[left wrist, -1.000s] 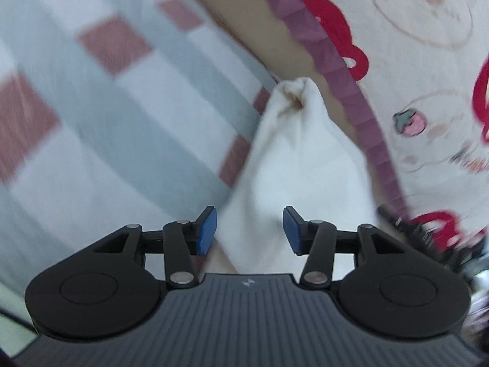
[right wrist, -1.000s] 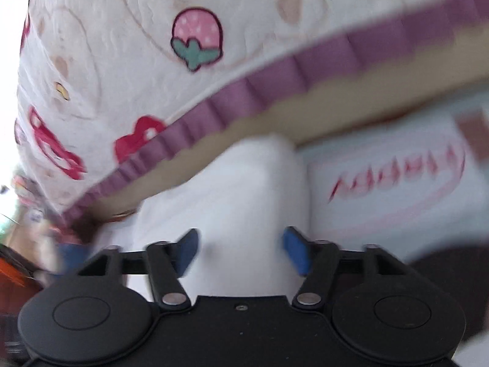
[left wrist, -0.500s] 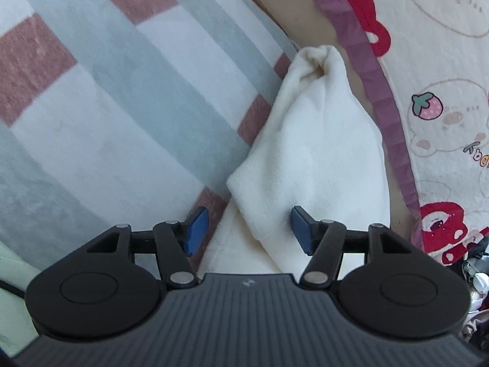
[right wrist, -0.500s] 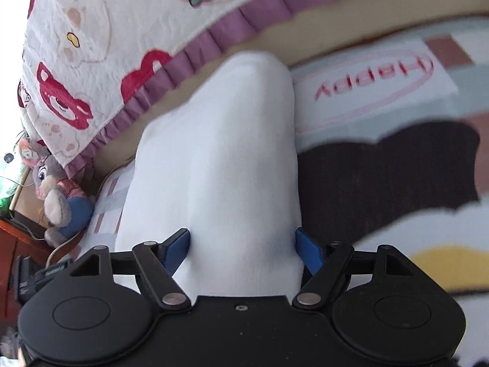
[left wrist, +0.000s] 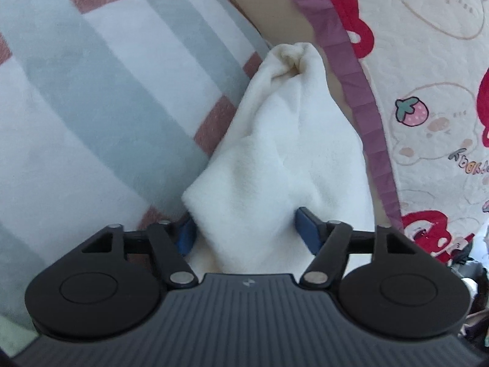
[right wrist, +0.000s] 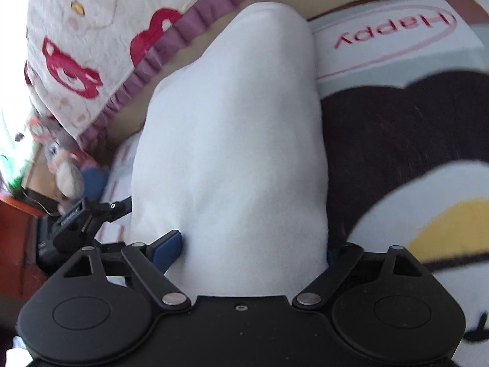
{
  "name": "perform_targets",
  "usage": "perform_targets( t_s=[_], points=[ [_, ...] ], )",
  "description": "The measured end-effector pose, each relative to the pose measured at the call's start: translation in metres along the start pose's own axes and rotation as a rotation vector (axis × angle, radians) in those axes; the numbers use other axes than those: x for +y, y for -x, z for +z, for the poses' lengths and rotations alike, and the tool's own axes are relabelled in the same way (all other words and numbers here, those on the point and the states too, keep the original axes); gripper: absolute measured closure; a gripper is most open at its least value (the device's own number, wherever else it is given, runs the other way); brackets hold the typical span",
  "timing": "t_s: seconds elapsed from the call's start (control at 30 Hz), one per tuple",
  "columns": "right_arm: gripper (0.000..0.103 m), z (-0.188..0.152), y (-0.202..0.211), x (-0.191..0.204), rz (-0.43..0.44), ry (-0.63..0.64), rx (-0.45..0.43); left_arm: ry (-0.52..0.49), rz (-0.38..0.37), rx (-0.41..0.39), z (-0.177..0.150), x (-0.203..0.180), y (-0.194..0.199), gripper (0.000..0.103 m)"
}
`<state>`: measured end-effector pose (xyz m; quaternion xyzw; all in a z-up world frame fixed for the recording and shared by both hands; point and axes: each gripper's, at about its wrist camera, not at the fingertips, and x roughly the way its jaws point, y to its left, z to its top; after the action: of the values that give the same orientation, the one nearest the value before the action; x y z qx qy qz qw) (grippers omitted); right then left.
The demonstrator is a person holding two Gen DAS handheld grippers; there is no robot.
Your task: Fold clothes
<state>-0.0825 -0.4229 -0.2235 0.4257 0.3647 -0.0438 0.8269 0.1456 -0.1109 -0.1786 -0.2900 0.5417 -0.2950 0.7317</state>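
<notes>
Grippers: left (left wrist: 244, 232), right (right wrist: 253, 249) both closing round white cloth (left wrist: 275, 168); right's far pad hidden.

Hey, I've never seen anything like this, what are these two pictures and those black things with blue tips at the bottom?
Those are two handheld grippers a person uses to fold clothes; each carries a camera looking along its fingers. One picture looks from the left gripper, the other from the right gripper. Both have a white fleecy garment between their blue pads, and both sets of jaws are closing. It lies on a striped blanket, beside a cartoon-print quilt with a purple frill.
</notes>
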Motion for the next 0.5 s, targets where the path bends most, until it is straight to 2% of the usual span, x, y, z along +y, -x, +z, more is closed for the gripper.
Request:
perform_targets(
  t_s=[0.03, 0.07, 0.1, 0.17, 0.23, 0.27, 0.33, 0.37, 0.5],
  points=[
    [0.032, 0.001, 0.001, 0.003, 0.003, 0.002, 0.0, -0.013, 0.01, -0.01, 0.0, -0.002, 0.0, 0.052],
    [0.044, 0.002, 0.006, 0.004, 0.037, -0.017, -0.009, -0.038, 0.017, -0.02, 0.001, -0.006, 0.001, 0.063],
    [0.049, 0.004, 0.015, 0.004, 0.1, -0.059, -0.027, -0.066, 0.022, -0.035, 0.002, -0.009, 0.005, 0.07],
    [0.051, 0.004, 0.034, 0.003, 0.268, -0.149, -0.072, -0.126, 0.033, -0.064, 0.002, -0.018, 0.013, 0.072],
    [0.051, 0.004, 0.04, 0.009, 0.33, -0.146, -0.058, -0.193, 0.058, -0.094, 0.002, -0.028, 0.019, 0.072],
    [0.052, 0.004, 0.037, 0.015, 0.299, -0.094, -0.019, -0.233, 0.092, -0.094, 0.001, -0.032, 0.018, 0.072],
    [0.051, 0.0, 0.023, 0.024, 0.142, 0.015, 0.053, -0.311, 0.157, -0.095, -0.001, -0.039, 0.015, 0.072],
    [0.05, -0.003, 0.016, 0.025, 0.064, 0.054, 0.08, -0.295, 0.154, -0.088, -0.001, -0.036, 0.013, 0.071],
    [0.043, -0.009, 0.021, 0.008, 0.097, -0.049, 0.025, -0.246, 0.125, -0.071, 0.003, -0.024, 0.016, 0.068]
  ],
)
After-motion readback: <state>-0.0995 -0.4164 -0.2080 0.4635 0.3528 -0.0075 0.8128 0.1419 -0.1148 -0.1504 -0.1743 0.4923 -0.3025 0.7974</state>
